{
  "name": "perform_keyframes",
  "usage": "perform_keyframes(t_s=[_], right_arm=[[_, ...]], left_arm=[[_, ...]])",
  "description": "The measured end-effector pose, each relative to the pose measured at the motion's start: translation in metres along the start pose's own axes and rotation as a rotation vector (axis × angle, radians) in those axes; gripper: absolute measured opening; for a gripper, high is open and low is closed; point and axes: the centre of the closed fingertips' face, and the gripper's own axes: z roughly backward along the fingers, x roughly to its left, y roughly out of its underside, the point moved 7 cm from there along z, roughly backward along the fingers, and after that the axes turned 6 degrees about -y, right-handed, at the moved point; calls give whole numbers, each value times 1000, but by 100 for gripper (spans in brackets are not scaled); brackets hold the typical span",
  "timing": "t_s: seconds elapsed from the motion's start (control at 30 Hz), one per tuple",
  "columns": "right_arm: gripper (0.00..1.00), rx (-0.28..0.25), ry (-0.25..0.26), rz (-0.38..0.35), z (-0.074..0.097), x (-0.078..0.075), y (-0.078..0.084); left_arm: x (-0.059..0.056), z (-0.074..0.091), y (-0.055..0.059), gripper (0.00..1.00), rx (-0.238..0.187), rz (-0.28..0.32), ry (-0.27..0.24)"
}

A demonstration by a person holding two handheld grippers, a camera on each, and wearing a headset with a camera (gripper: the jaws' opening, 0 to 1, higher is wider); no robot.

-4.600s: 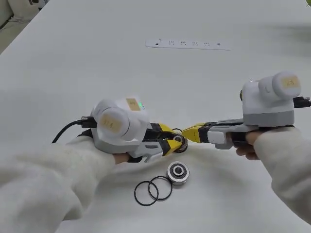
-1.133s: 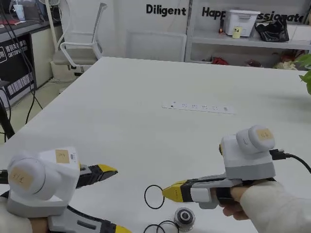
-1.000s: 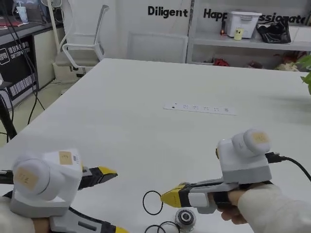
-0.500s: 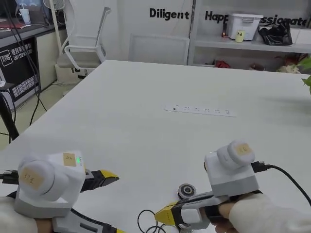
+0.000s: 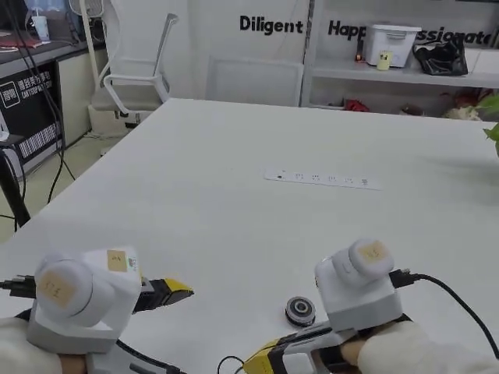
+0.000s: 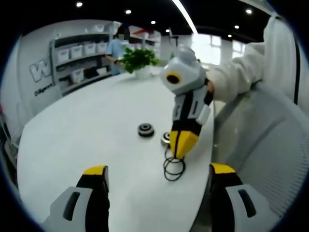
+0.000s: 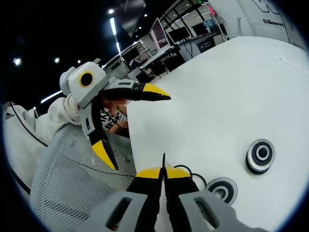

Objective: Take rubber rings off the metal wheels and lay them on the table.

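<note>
Near the table (image 5: 234,202) edge, right gripper (image 6: 182,145) pinches a ring (image 7: 163,159), left gripper (image 7: 134,124) gapes empty; advise lowering it flat beside laid rings (image 6: 175,173) before release.

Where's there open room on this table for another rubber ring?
Free: the wide bare stretch between the power strip and the far metal wheel, and the table beyond the strip. Crowded: the near edge, where the rubber rings and nearer wheel lie by the right claw.
</note>
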Motion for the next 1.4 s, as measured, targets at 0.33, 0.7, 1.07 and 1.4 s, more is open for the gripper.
perform_keyframes(t_s=[0.33,0.7,1.07,1.4], right_arm=[[0,33,43,32,-1,-4,4],[0,53,58,46,-1,-6,8],[1,70,75,60,0,-9,12],[5,88,106,94,0,-12,12]], left_arm=[[-1,-1,2,86,15,-1,4],[-2,-3,6,85,33,17,11],[-3,-3,8,85,26,37,9],[-4,-4,11,85,28,51,21]])
